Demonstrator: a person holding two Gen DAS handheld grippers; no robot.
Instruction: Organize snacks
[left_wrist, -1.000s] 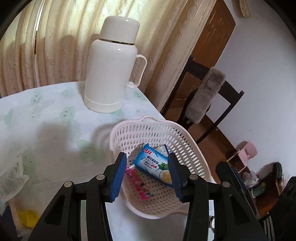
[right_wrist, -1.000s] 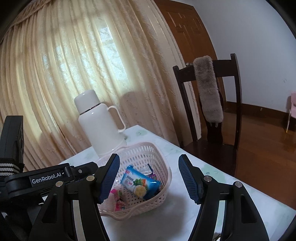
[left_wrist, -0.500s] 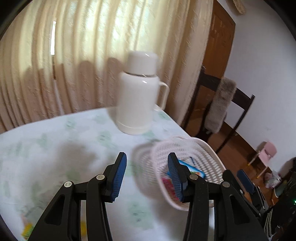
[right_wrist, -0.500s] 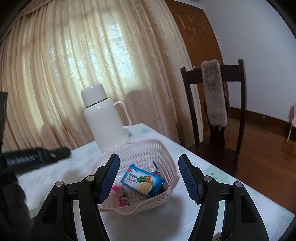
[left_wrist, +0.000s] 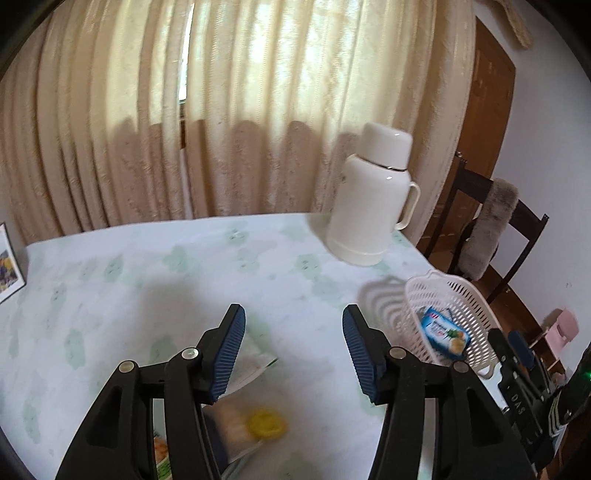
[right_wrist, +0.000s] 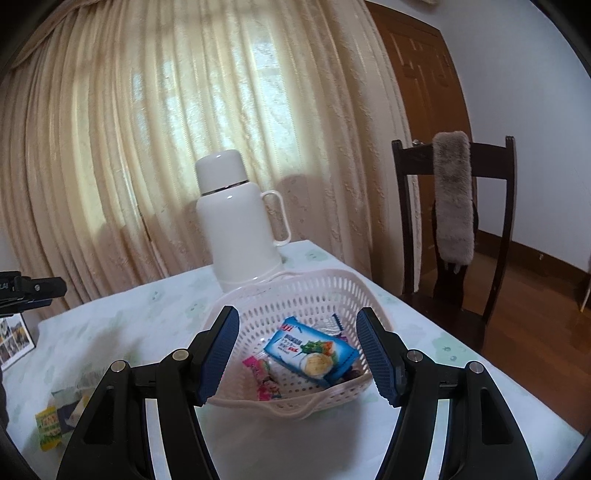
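Pale printed tablecloth; perforated plastic basket w/ glossy blue packet. Left gripper swung off basket, jaws just widening, empty; right gripper released.

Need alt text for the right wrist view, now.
Open right hand-held gripper hovers in front of a white basket holding a blue snack pack and a pink one. A white thermos stands behind it.
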